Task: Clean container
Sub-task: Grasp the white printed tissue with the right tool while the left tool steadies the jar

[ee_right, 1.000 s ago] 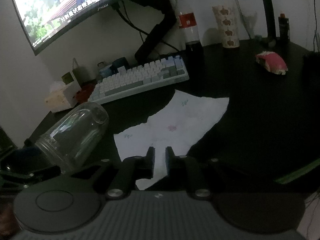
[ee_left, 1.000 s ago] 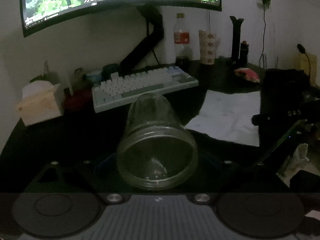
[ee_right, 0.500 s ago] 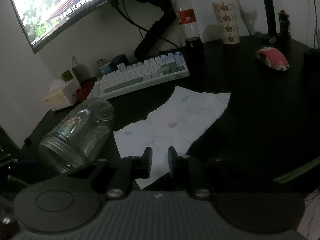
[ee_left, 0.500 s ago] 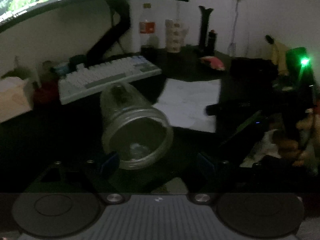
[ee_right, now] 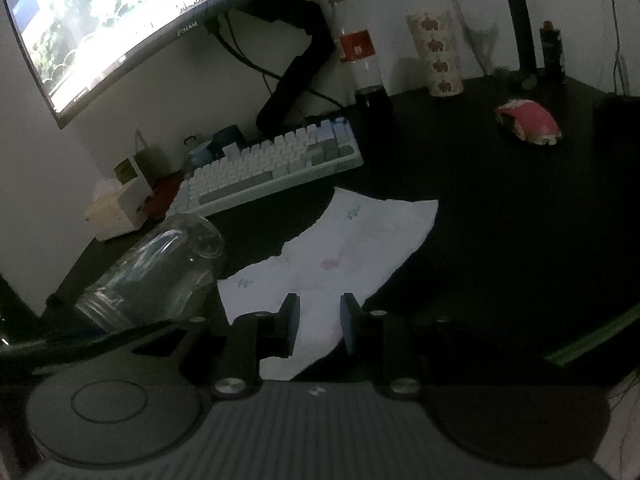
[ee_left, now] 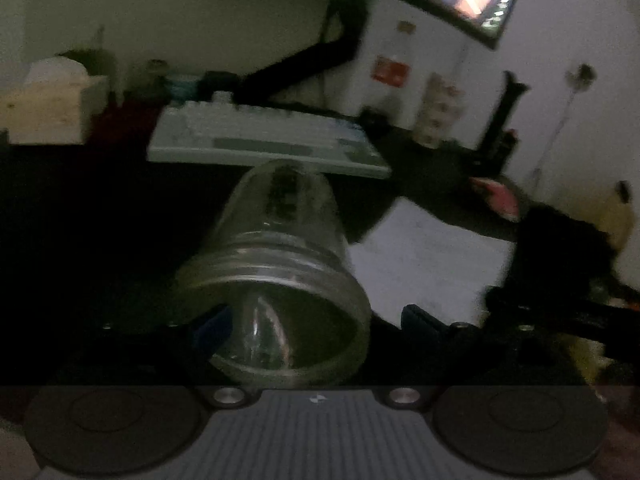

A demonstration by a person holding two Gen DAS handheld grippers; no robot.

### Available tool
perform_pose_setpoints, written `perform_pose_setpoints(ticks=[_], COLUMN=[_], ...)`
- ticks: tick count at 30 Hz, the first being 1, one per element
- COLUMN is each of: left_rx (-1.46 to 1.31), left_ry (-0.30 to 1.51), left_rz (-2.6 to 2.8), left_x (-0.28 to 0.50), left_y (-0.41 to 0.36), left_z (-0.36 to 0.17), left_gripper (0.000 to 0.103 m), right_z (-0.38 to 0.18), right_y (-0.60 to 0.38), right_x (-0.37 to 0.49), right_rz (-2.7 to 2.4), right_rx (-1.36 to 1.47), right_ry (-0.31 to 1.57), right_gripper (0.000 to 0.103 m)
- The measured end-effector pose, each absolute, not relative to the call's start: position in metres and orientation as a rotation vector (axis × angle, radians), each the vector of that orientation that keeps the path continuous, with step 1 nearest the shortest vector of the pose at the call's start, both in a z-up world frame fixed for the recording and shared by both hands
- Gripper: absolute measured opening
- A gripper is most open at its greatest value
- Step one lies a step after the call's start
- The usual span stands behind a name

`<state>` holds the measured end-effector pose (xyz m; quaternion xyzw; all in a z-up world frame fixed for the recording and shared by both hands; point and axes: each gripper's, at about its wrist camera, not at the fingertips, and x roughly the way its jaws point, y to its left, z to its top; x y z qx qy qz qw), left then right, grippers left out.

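A clear glass jar [ee_left: 280, 248] lies on its side on the black desk [ee_right: 500, 240], its open mouth facing the left wrist camera. My left gripper [ee_left: 316, 320] is open around the jar's mouth. Its left blue pad [ee_left: 214, 324] is at the rim and its right finger [ee_left: 420, 320] stands apart from the glass. In the right wrist view the jar [ee_right: 160, 268] rests left of a white paper towel [ee_right: 340, 256]. My right gripper [ee_right: 319, 316] is open over the towel's near edge with nothing between its fingers.
A white keyboard [ee_right: 272, 172] lies behind the jar under a curved monitor [ee_right: 120, 32]. A cola bottle [ee_right: 364, 64] and a patterned paper cup [ee_right: 438, 56] stand at the back. A tissue box [ee_right: 116, 212] sits far left and a pink object [ee_right: 528, 122] far right.
The left wrist view has swung and tilted, and the jar's mouth now sits closer and lower centre. My right gripper's fingers have spread wider over the towel.
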<state>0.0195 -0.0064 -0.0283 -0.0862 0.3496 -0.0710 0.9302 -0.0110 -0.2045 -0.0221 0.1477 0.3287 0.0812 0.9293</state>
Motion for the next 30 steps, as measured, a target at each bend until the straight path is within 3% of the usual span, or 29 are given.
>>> perform_pose_setpoints(ticks=[1, 3, 4, 5, 7, 9, 17, 18, 20, 21, 22, 26, 30], left_rx=[-0.156, -0.098, -0.068, -0.058, -0.047, -0.045, -0.176, -0.169, -0.136, -0.111, -0.067, 0.093, 0.149], left_ry=[0.701, 0.662, 0.658, 0.652, 0.613, 0.576, 0.56, 0.578, 0.622, 0.646, 0.659, 0.69, 0.685], left_rz=[-0.104, -0.02, 0.011, -0.011, -0.058, -0.125, -0.499, -0.526, -0.554, -0.553, -0.533, -0.453, -0.441], left_x=[0.022, 0.026, 0.027, 0.027, 0.023, 0.019, 0.011, 0.011, 0.01, 0.01, 0.007, -0.003, -0.006], left_y=[-0.008, -0.01, -0.009, -0.006, 0.001, 0.011, 0.063, 0.064, 0.063, 0.061, 0.055, 0.035, 0.022], left_z=[-0.031, -0.037, -0.039, -0.039, -0.037, -0.036, -0.038, -0.038, -0.038, -0.037, -0.036, -0.035, -0.038], left_gripper=[0.091, 0.072, 0.05, 0.021, 0.011, 0.007, 0.008, 0.008, 0.013, 0.015, 0.018, 0.036, 0.039], right_z=[-0.022, -0.022, -0.022, -0.022, -0.022, -0.023, -0.025, -0.026, -0.027, -0.027, -0.025, -0.013, -0.004], right_y=[-0.204, -0.203, -0.203, -0.203, -0.203, -0.202, -0.201, -0.201, -0.2, -0.199, -0.198, -0.189, -0.181], right_x=[-0.011, -0.012, -0.012, -0.012, -0.011, -0.01, -0.007, -0.005, -0.003, -0.002, -0.001, 0.009, 0.043], right_rz=[0.168, 0.17, 0.171, 0.171, 0.168, 0.168, 0.192, 0.199, 0.221, 0.24, 0.25, 0.271, 0.297], right_rx=[0.301, 0.296, 0.293, 0.29, 0.285, 0.282, 0.267, 0.261, 0.231, 0.204, 0.172, 0.016, -0.123], right_ry=[0.673, 0.672, 0.67, 0.668, 0.664, 0.664, 0.676, 0.684, 0.698, 0.701, 0.692, 0.666, 0.725], right_gripper=[0.026, 0.026, 0.026, 0.026, 0.026, 0.026, 0.026, 0.029, 0.054, 0.076, 0.088, 0.088, 0.088])
